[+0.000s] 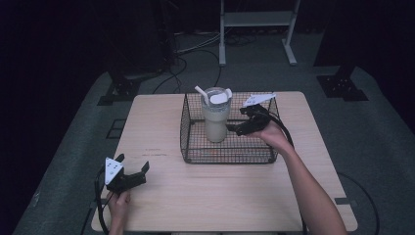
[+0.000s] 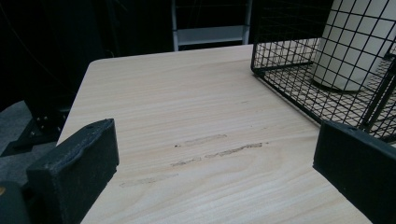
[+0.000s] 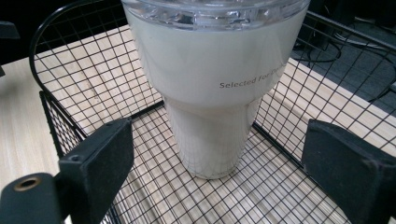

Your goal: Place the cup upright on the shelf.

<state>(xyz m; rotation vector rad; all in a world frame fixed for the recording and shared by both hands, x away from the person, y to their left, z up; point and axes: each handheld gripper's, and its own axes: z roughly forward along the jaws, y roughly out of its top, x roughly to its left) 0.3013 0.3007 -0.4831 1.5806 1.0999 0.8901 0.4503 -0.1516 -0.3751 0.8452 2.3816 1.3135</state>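
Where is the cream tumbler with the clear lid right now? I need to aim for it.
The cream tumbler with the clear lid stands upright inside the black wire basket, left of centre in the high view, just ahead of the open right tool.

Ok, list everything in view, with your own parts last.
tumbler: one, cream-white with clear lid and white straw, upright inside the basket
wire basket: one, black, on the far half of the table
table: one, light wood, on grey floor
frame: one, pale grey, on the floor beyond the table
left gripper: one, black, open, near left of the table
right gripper: one, black, open, in the basket, fingers either side of the tumbler
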